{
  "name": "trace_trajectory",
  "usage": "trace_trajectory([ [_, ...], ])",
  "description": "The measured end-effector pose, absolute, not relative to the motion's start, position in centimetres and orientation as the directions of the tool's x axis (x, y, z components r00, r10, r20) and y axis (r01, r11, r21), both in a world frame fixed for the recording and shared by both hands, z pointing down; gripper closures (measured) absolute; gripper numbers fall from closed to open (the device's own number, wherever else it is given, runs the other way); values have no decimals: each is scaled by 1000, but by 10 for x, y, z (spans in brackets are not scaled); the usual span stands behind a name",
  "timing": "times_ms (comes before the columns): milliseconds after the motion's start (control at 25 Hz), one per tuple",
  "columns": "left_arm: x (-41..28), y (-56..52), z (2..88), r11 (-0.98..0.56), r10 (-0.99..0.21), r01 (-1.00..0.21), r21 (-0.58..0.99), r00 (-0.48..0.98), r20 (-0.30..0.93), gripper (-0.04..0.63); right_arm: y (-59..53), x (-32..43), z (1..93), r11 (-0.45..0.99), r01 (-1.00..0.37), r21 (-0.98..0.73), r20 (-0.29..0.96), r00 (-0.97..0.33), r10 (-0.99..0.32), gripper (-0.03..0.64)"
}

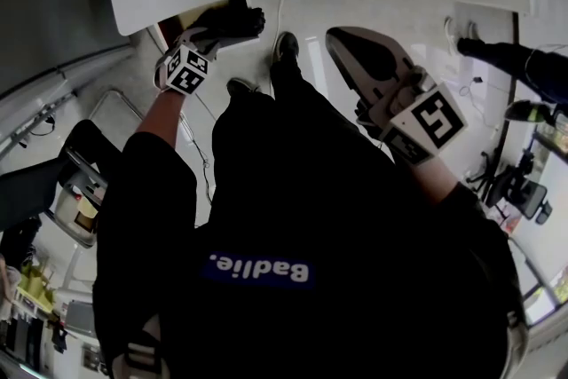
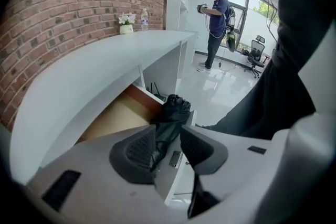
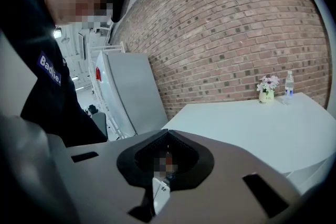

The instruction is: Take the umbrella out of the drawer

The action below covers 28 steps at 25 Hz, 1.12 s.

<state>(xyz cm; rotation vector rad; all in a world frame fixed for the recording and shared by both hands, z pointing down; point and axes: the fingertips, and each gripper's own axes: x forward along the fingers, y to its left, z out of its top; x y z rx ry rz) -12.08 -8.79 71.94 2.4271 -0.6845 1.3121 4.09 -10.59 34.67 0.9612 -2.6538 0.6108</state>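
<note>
Left gripper (image 2: 168, 136) partly apart, black umbrella (image 2: 174, 108) between jaws, over open drawer (image 2: 115, 119); right gripper (image 3: 167, 136) closed.

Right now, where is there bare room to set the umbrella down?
The white desktop is bare, except a flower pot and bottle at its end by the brick wall. The drawer front is crowded: umbrella between the jaws of the left gripper.

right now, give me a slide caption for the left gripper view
Left claw open, straddling a black folded umbrella at the open drawer under the white desk
</note>
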Motion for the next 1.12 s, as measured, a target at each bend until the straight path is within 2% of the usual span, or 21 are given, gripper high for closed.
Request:
trace_trajectory([
  [280, -123, -95, 772, -877, -219, -480, -2, 396, 892, 425, -111, 48, 366, 682, -665, -303, 396, -739, -545, 591],
  [800, -121, -97, 837, -973, -75, -230, -19, 236, 969, 324, -104, 77, 398, 627, -711, -318, 471, -693, -546, 591],
  [960, -116, -103, 849, -980, -63, -196, -19, 224, 973, 321, -103, 84, 406, 616, -720, -319, 488, -682, -545, 591],
  [1120, -105, -104, 858, -998, -48, -42, -41, 192, 980, 321, -103, 90, 412, 609, -729, -312, 507, -670, -543, 591],
])
